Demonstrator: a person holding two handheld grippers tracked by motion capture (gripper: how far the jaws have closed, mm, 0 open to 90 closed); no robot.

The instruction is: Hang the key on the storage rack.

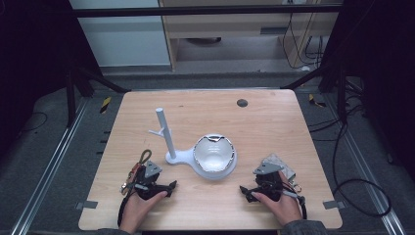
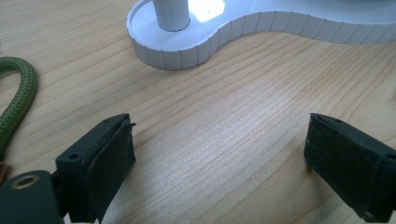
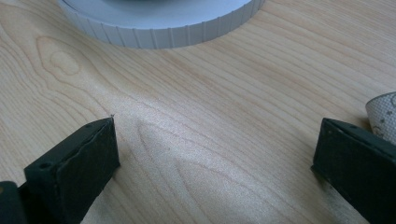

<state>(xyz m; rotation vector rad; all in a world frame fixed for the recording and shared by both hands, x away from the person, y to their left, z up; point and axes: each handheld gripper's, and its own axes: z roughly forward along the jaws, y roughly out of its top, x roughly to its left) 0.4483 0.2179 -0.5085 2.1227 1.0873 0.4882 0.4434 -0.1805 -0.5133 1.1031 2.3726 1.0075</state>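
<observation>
Both hands of the person come in over the near edge of the wooden table [image 1: 274, 117], each one holding a gripper that rests on the wood. At the near left corner sits the left gripper [image 1: 172, 185], and its two black jaws stand wide apart with only bare table between them. In the left gripper view its pads [image 2: 108, 163] are dark and rough, and a green rope [image 2: 19, 88] curves along the wood just beside the left jaw. At the near right corner sits the right gripper [image 1: 243, 190], and its jaws are also spread wide and hold nothing. A pale speckled piece [image 3: 383, 116] shows behind its right jaw in the right gripper view; I cannot tell what it is.

Between the two grippers, a little toward the middle of the table, stands a white stand [image 1: 178, 156] with a ribbed base. From the left, small end of the base an upright post [image 1: 165, 131] rises, with a short branch on its side. On the wide round end sits a shiny bowl [image 1: 213, 153], open upward. Close to the far edge there is a small dark round spot [image 1: 242, 103] in the table.
</observation>
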